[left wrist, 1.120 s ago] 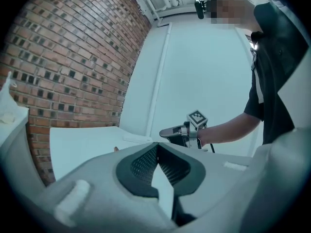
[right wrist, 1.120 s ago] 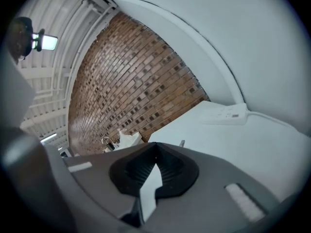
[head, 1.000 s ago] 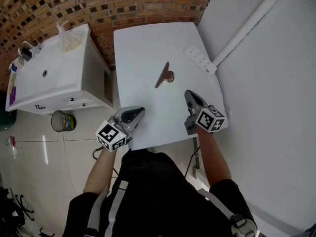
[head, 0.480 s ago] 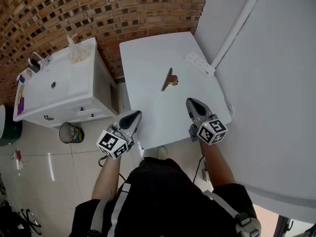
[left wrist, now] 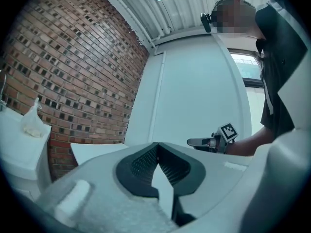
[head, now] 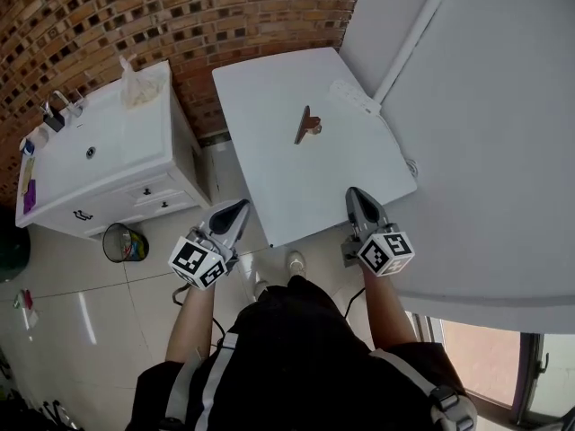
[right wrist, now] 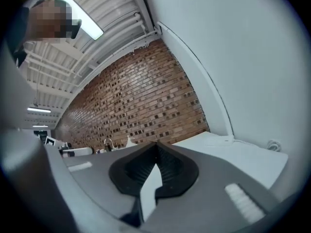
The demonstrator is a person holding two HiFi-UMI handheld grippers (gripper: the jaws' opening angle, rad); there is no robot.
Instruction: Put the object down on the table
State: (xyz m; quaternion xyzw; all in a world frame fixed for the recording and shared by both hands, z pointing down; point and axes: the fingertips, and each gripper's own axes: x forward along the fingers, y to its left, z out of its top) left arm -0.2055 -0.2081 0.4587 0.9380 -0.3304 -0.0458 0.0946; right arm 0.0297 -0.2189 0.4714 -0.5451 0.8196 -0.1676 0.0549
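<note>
A brown clip-like object (head: 307,124) lies by itself on the white table (head: 287,187), toward its far side. My left gripper (head: 241,207) hangs off the table's near left corner, over the floor, jaws shut and empty. In its own view the left gripper (left wrist: 156,145) has its ribbed pads pressed together at the tip. My right gripper (head: 354,194) sits at the table's near right edge, also shut with nothing in it. From the right gripper view, the right gripper (right wrist: 156,145) is closed over the table (right wrist: 238,154). Both are well short of the object.
A white sink cabinet (head: 99,151) stands left of the table, with a plastic bag (head: 135,83) on it. A waste bin (head: 124,242) sits on the tiled floor. A white power strip (head: 355,99) lies at the table's far right edge. Brick wall behind, white wall at right.
Both grippers have drawn back from over the table to its near edge as the person stepped away. The object stays where it lay.
</note>
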